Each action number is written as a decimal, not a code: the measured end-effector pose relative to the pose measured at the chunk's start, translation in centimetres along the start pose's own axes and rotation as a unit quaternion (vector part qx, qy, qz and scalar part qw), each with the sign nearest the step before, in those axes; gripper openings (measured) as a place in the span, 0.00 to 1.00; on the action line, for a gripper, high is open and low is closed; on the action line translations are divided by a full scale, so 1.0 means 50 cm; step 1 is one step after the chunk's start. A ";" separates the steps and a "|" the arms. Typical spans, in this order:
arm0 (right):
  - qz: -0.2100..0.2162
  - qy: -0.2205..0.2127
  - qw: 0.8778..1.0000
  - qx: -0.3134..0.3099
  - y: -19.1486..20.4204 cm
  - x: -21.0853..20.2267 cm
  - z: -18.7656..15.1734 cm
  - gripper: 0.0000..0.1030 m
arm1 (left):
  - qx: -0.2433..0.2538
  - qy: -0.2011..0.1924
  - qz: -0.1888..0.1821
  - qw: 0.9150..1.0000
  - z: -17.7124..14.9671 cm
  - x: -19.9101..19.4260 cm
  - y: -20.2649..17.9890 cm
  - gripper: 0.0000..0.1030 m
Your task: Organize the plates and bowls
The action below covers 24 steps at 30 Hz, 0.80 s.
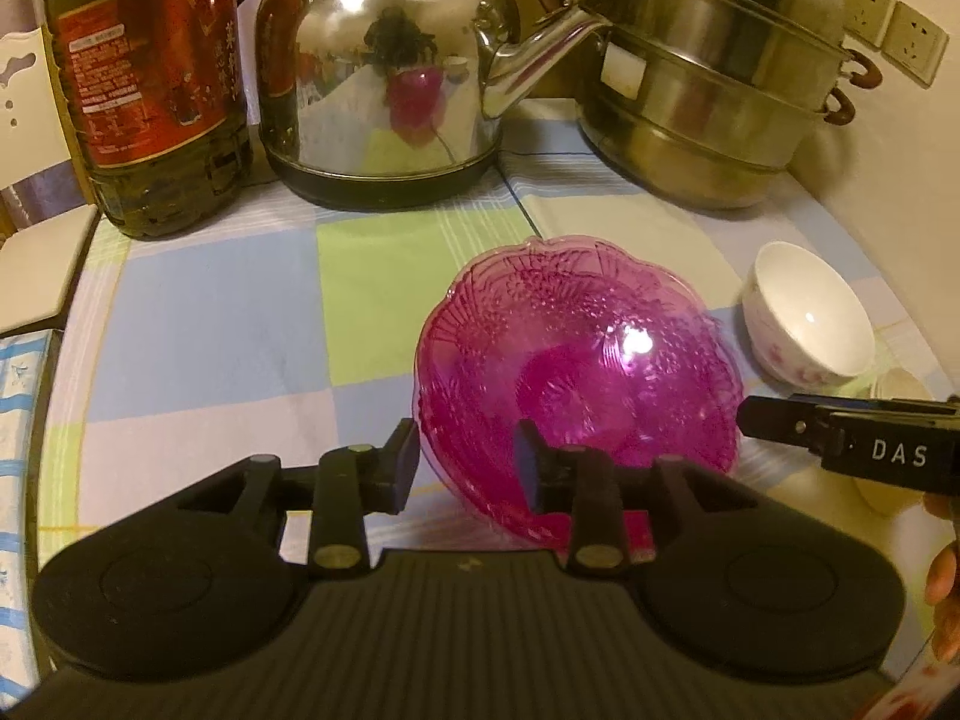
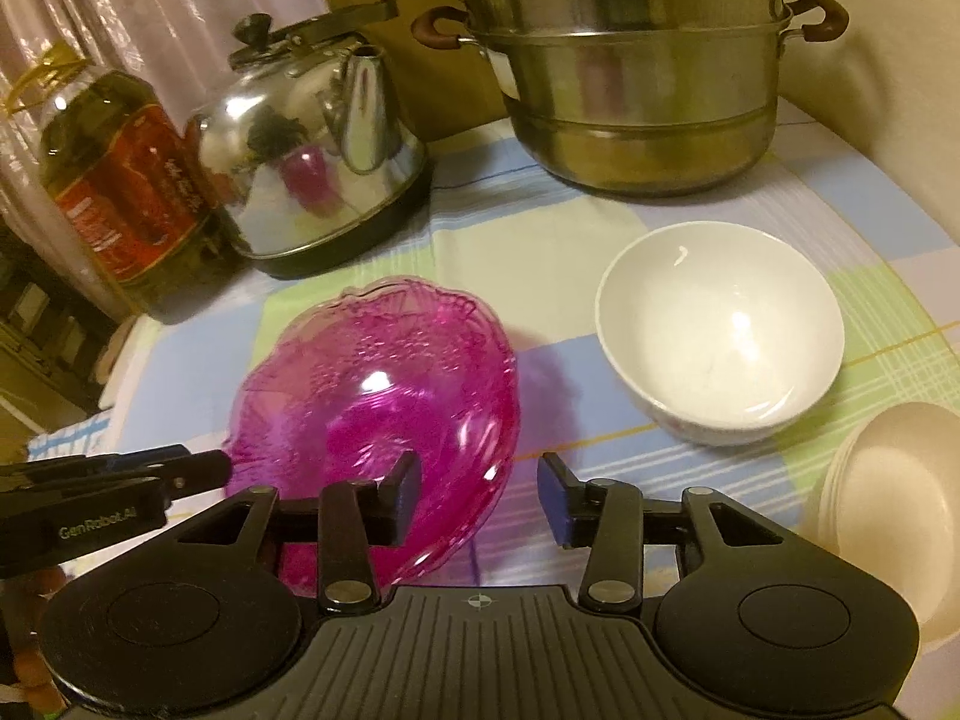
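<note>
A clear pink plastic bowl (image 1: 576, 360) with an embossed pattern is tilted above the checked tablecloth. My left gripper (image 1: 468, 462) is open, its jaws straddling the bowl's near rim. My right gripper (image 2: 477, 495) is also open, straddling the opposite rim of the same bowl (image 2: 384, 384); its tip shows in the left wrist view (image 1: 780, 420). I cannot tell whether either gripper's pads touch the rim. A white ceramic bowl (image 2: 720, 342) with a floral outside stands upright to the right, also in the left wrist view (image 1: 807, 315). A stack of white plates (image 2: 894, 492) lies at the right edge.
A large oil bottle (image 1: 150, 90) stands at the back left, a steel kettle (image 1: 384, 72) at the back middle and a stacked steel steamer pot (image 1: 720, 72) at the back right. Wall sockets (image 1: 894, 30) are behind. The checked tablecloth (image 1: 240, 312) covers the table.
</note>
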State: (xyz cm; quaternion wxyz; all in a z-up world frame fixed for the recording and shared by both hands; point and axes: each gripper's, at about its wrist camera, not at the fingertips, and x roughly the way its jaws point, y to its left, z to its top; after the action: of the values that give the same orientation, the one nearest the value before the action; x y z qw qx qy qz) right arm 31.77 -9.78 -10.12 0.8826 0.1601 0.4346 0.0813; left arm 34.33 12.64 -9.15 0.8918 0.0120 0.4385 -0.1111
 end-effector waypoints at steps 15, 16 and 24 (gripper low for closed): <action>0.028 -0.011 1.000 -0.004 0.012 -0.134 -0.065 0.43 | 0.012 -0.009 0.014 1.000 -0.051 -0.129 -0.041 0.38; 0.032 -0.012 0.999 -0.004 0.011 -0.144 -0.071 0.43 | 0.013 -0.011 0.015 1.000 -0.058 -0.140 -0.046 0.38; 0.060 -0.004 0.998 -0.029 -0.015 -0.227 -0.130 0.43 | 0.004 -0.013 0.040 0.999 -0.127 -0.218 -0.093 0.42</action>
State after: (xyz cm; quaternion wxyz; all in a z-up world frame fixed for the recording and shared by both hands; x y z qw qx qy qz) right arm 19.70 -12.32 -5.65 0.8822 0.1604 0.4179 0.1461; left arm 21.96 10.92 -4.13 0.9010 0.0318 0.4255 -0.0778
